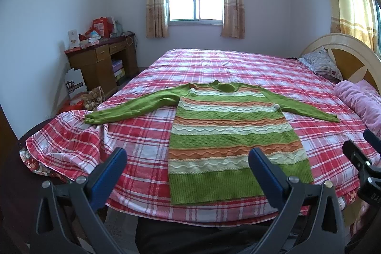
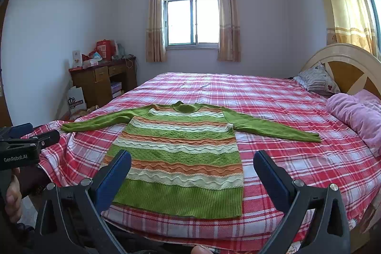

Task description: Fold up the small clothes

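Plaid bedsheet (image 1: 214, 68) carries the striped green sweater (image 1: 233, 135) flat, collar-to-hem axis running straight away from both wide-open, empty claws, left claw (image 1: 188, 166) and right claw (image 2: 193, 168) just short of its hem.

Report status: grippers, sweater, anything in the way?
Left gripper open, right gripper open, both short of the bed. Sweater flat, sleeves spread, unfolded. Pink blanket off to the right, clear of it.

Each tool (image 1: 188, 161) has dark grey arms, blue finger pads (image 2: 116, 173), silver screws and white "GenRobot.AI" lettering.
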A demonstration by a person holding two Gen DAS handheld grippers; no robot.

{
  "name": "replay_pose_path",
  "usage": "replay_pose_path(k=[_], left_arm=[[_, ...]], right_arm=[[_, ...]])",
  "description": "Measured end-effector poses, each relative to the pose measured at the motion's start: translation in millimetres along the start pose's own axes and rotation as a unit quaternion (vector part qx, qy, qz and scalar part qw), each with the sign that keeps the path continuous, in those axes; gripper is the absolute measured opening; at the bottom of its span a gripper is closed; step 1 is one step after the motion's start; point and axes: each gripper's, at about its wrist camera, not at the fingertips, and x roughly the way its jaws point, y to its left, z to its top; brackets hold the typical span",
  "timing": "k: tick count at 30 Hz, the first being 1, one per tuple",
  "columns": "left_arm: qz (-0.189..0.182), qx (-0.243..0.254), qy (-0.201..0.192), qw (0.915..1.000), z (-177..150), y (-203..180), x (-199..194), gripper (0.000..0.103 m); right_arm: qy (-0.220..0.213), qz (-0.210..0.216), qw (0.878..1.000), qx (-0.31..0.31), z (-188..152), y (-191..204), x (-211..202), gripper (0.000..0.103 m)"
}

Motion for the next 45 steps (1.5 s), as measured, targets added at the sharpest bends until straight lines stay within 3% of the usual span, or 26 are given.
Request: replay_pose_path(k=[45], left_arm=[[0.002,-0.002,0.003,1.0000,-0.2,5.5,3.7,0.103]], right_arm=[[0.013,0.004,1.000,0.006,-4.3,-0.1,6.4,0.102]])
